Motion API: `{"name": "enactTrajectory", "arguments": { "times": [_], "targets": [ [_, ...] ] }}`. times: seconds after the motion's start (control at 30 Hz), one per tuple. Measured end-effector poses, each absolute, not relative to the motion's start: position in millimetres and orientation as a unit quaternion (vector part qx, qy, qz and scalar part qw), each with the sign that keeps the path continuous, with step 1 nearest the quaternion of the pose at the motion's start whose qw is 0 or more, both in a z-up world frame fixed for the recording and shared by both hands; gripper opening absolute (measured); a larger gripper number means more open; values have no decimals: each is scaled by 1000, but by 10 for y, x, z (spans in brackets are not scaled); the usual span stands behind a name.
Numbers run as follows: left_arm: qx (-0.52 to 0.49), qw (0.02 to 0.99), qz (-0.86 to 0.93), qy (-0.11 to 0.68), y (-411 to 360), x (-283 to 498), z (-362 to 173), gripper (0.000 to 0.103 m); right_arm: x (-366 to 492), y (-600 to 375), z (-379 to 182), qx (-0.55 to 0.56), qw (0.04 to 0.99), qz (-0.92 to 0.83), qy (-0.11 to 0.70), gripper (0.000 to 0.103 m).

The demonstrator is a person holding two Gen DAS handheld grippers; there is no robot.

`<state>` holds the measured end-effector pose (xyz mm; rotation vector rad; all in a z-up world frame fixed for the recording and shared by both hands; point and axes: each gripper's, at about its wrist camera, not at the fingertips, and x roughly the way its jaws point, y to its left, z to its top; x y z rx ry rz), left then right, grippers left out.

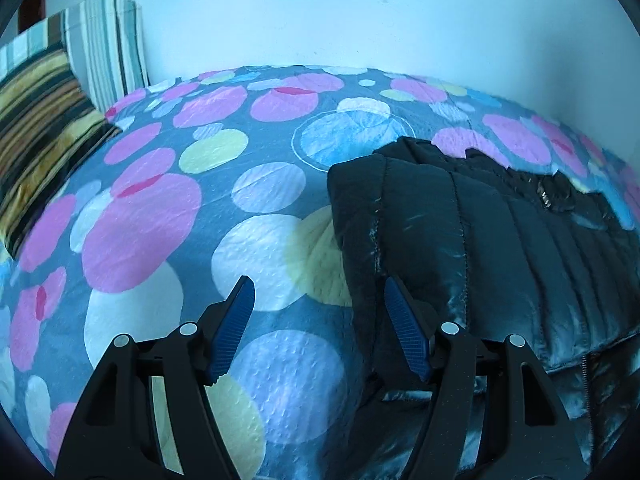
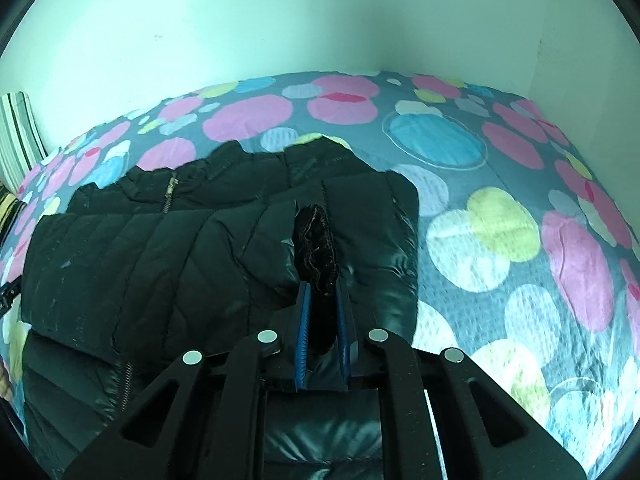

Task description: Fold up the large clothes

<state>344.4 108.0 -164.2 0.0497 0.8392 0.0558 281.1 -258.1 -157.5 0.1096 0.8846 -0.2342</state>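
Two striped cushions (image 1: 68,76) propped against the pale wall (image 1: 320,12) at the bed's far left corner, well apart from the garment. One bed (image 1: 168,216), covered by a grey spread printed with pink, white, yellow and blue circles. Nothing lying between either tool and the garment.

One black quilted jacket (image 2: 160,248), puffy and glossy, spread on the bed with stitched channels across it, a metal zipper (image 2: 171,194) near its upper edge and a second zipper run low at the left. Folded edge toward the left view's centre. Dark fuzzy trim (image 2: 318,248) bunched at the middle.

Left hand-held gripper (image 1: 318,300): released, blue pads wide apart, one over bare spread, the other at the jacket's edge, clamping nothing.

Right hand-held gripper (image 2: 323,294): clenched on the fuzzy trim, pads pressing it from both sides.
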Motion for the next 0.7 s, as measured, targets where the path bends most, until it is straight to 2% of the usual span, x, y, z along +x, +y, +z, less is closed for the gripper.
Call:
{"name": "enactTrajectory", "arguments": {
  "times": [0.13, 0.43, 0.57, 0.7],
  "targets": [
    [69, 901, 37, 426, 966, 3561, -1793, 69, 2868, -2609, -1746, 49, 884, -118, 450, 12],
    [84, 882, 42, 462, 911, 3730, -2091, 73, 2903, -2563, -1972, 40, 878, -122, 461, 15],
    [67, 893, 40, 444, 974, 3629, -1857, 69, 2896, -2578, -1957, 41, 879, -121, 459, 15],
    [15, 904, 46, 425, 1124, 3557, -1604, 69, 2882, -2577, -1966, 45, 879, -120, 459, 15]
  ]
}}
